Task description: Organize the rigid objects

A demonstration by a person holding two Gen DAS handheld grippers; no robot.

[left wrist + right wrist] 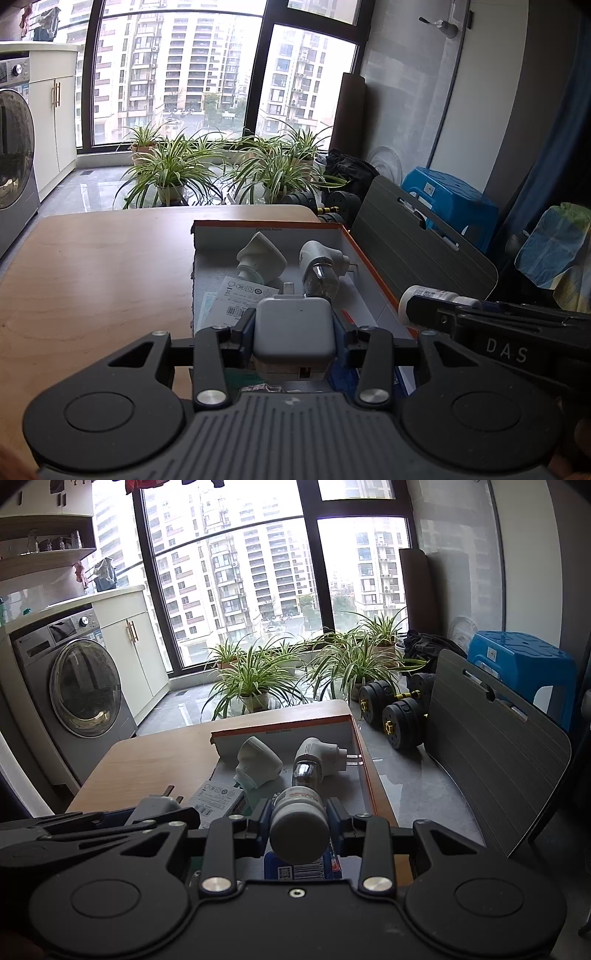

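My left gripper (293, 334) is shut on a grey square plug adapter (293, 328), held just above the near end of an orange-edged white box (271, 226). My right gripper (299, 821) is shut on a small white bottle (300, 821) with a red-printed label, over the same box (284, 731). The bottle (432, 299) and right gripper also show at the right of the left wrist view. The adapter (155, 806) and left gripper show at the left of the right wrist view. Inside the box lie a white cone-shaped item (262, 258), a white plug-in device with a clear bulb (319, 267) and a printed white packet (240, 295).
The box rests on the right part of a wooden table (92, 280). A dark slatted board (491, 753) leans at the right, with black dumbbells (391, 712) and a blue stool (524, 664) on the floor. Potted plants (173, 173) line the window; a washing machine (81, 686) stands left.
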